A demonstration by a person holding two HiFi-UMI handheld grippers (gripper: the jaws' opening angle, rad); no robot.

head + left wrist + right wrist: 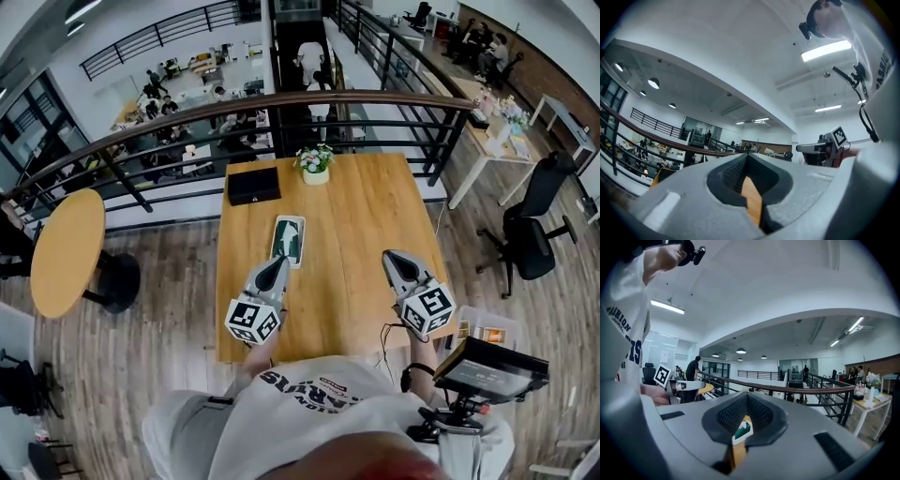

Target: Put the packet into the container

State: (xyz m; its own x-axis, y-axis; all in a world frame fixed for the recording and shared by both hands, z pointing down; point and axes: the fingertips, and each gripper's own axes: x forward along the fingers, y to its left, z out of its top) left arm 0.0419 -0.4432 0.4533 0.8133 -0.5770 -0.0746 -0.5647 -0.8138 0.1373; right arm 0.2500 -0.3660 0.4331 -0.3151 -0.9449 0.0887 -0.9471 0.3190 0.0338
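Observation:
A green and white packet (288,240) lies flat in the middle of the wooden table (356,216). Farther back at the left corner sits the black container (253,185), a flat dark box. My left gripper (278,263) hovers just below the packet's near end, its jaws together with nothing between them. My right gripper (389,256) is over bare wood to the packet's right, also shut and empty. In the right gripper view the packet (742,430) shows through the hollow behind the closed tips (747,394). The left gripper view shows only table wood behind its closed tips (746,154).
A small pot of flowers (316,164) stands at the table's far edge, next to the container. A curved railing (281,101) runs behind the table. A round side table (66,248) is to the left, a black office chair (534,234) to the right.

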